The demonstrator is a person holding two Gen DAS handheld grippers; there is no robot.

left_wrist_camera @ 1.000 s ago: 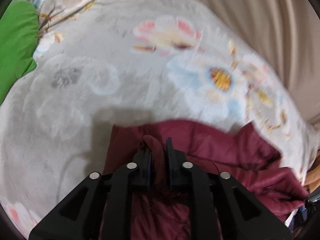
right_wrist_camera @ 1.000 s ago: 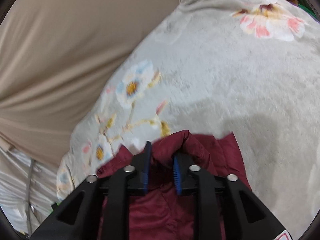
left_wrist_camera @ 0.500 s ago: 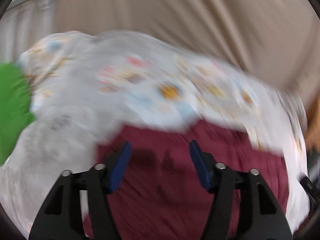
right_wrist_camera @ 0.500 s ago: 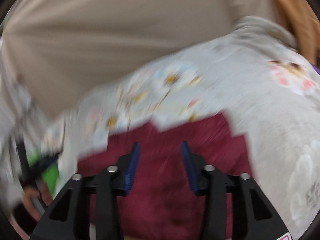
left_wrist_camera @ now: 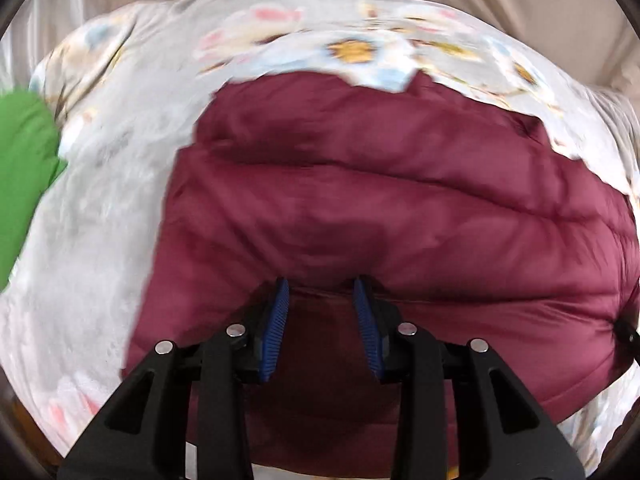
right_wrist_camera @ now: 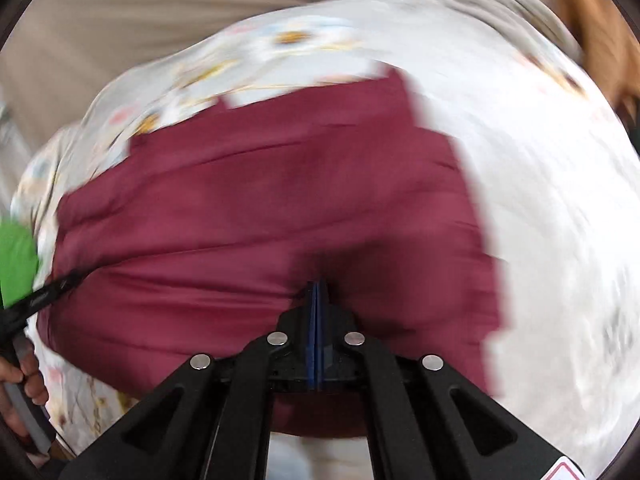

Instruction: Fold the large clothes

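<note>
- a dark red puffy jacket (left_wrist_camera: pixel 400 200) is lying spread across a pale blanket (left_wrist_camera: pixel 112 208) printed with faded flowers, and is filling the middle of both wrist views.
- the jacket's quilted ridges are running sideways across it, and its far edge is ending just short of the blanket's flowered border.
- the left gripper (left_wrist_camera: pixel 322 300) is pointing steeply down at the near part of the jacket; its jaws are closing, the blue ribbed pads (left_wrist_camera: pixel 276 332) are standing apart, and a fold of the red fabric is lying between them without being pinched.
- the right gripper (right_wrist_camera: pixel 317 292) is also pointing steeply down onto the jacket, with its jaws pressed together; the tips are sinking into a dark crease of the fabric, and because of motion blur it is hard to say whether any cloth is caught between them.
- a green cloth (left_wrist_camera: pixel 20 184) is lying at the left edge of the blanket, well apart from the jacket in the left wrist view.
- a beige draped fabric (right_wrist_camera: pixel 160 20) is hanging behind the blanket.
- in the right wrist view, the person's left hand (right_wrist_camera: pixel 18 388) is showing at the lower left edge, wrapped around a handle.
</note>
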